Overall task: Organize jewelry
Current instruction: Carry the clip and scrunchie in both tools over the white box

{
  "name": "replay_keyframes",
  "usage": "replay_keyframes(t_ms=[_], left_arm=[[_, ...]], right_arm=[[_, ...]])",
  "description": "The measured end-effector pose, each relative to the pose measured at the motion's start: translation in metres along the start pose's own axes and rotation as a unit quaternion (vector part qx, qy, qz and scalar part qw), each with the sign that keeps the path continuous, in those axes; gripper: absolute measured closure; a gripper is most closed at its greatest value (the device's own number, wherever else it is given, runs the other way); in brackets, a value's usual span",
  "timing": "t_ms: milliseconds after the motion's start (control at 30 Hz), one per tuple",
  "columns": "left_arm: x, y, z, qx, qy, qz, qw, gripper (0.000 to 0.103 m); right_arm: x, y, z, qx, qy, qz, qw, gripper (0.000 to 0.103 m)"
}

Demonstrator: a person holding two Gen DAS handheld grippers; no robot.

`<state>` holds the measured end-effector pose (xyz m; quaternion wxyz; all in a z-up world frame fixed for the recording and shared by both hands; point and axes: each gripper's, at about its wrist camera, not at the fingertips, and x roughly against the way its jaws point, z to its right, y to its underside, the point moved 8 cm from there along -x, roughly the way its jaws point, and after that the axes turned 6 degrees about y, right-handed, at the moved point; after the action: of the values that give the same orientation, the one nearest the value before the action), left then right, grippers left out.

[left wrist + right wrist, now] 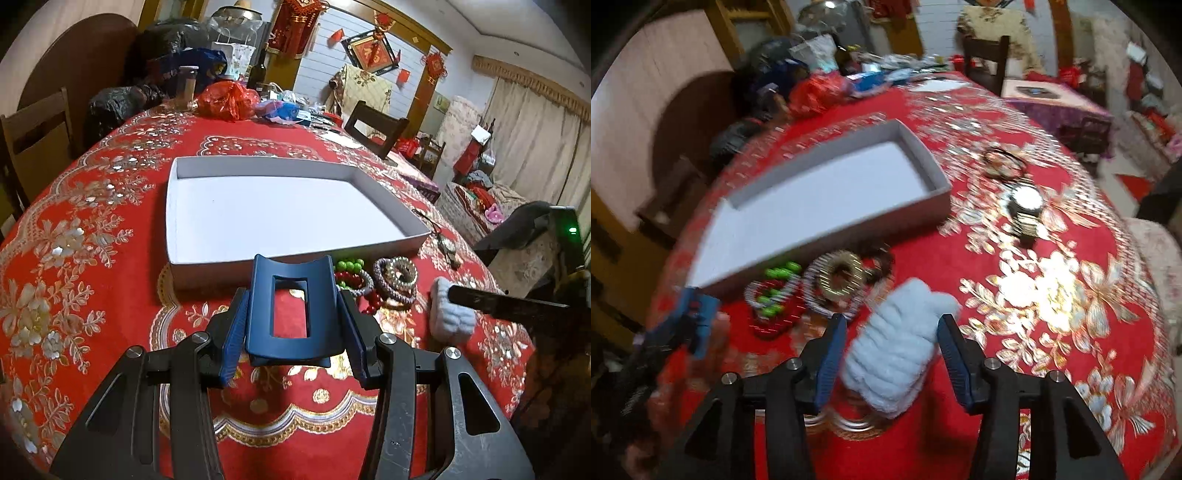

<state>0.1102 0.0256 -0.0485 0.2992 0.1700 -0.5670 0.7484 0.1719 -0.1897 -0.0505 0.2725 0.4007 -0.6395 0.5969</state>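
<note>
You held the blue hair claw [295,314] clamped in the left gripper [293,325]; the right gripper [892,354] stood open around the fluffy scrunchie [897,343], needing centering before closing.

Navy hair claw [294,314] gripped w/ empty white tray [184,236] beyond; bead bracelets [373,282], fluffy blue scrunchie [901,350] on cloth.
</note>
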Motion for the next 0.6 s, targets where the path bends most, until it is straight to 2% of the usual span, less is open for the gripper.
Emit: replay_keyframes(t_ms=[100,200,533,567,600], left_arm=[[0.002,0.001,0.001,0.002,0.003,0.001,1.0000,0.056],[0.002,0.003,0.001,0.001,0.003,-0.002,1.0000,0.056],[0.006,0.009,-0.001,0.014,-0.002,-0.008,0.9999,0.056],[0.007,0.010,-0.001,0.014,-0.002,-0.007,0.9999,0.056],[0.008,0.010,-0.002,0.014,-0.002,-0.006,0.9999,0.056]], right_arm=[[-0.012,0.007,-0.002,0.004,0.023,-0.009,1.000,0.052],[-0.021,0.012,-0.003,0.011,0.018,-0.017,1.000,0.050],[-0.025,0.015,-0.007,0.043,0.044,-0.005,0.998,0.049],[-0.025,0.015,-0.007,0.047,0.047,-0.004,0.998,0.050],[-0.025,0.015,-0.008,0.052,0.049,-0.002,0.997,0.055]])
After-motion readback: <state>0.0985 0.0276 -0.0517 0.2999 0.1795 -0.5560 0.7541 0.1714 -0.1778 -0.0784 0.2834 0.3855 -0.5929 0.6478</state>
